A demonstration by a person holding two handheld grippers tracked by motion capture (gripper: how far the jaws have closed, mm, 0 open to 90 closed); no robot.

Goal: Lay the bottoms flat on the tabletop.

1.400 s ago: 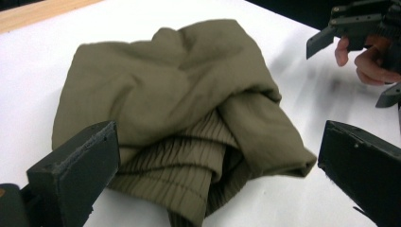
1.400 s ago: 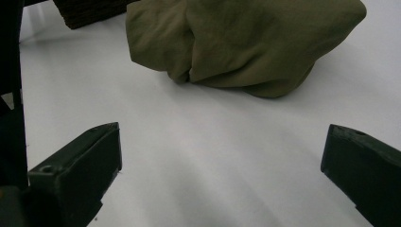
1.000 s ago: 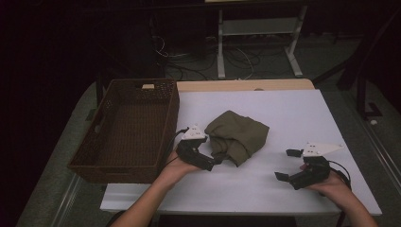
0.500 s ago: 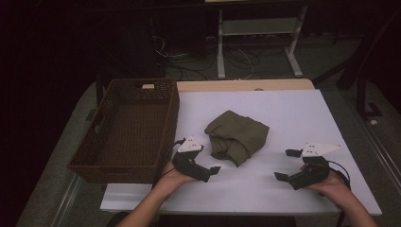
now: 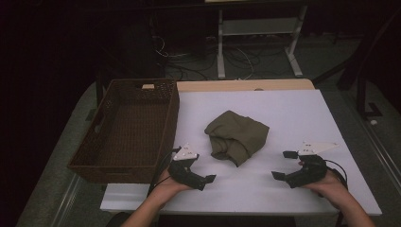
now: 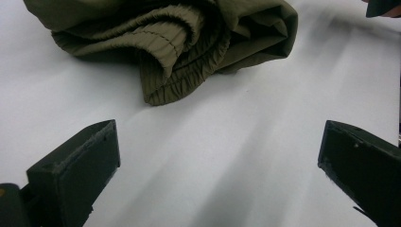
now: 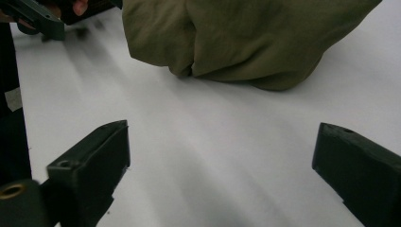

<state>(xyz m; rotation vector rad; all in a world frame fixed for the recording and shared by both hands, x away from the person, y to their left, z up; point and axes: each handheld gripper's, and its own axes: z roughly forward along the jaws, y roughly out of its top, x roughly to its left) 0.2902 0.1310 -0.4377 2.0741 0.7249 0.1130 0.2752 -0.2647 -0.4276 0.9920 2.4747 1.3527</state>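
We read no brand, label or legible writing on any item.

The crumpled olive-green fabric garment (image 5: 236, 136) lies at the centre of the high view on the white rectangular table top (image 5: 293, 113). It is bunched into a loose mound. In the left gripper view it occupies the upper left of the frame and shows a gathered, elastic-like hem with a stitched seam.

The left gripper (image 5: 204, 179) sits at lower centre-left of the high view, near the garment and apart from it. Its jaws stand spread with bare table between them.

The right gripper (image 5: 283, 165) sits at lower right. Its jaws stand wide, have just been closing slightly, and nothing lies between them.

The dark brown woven wicker basket (image 5: 94, 156) stands at the left, beside the table top.
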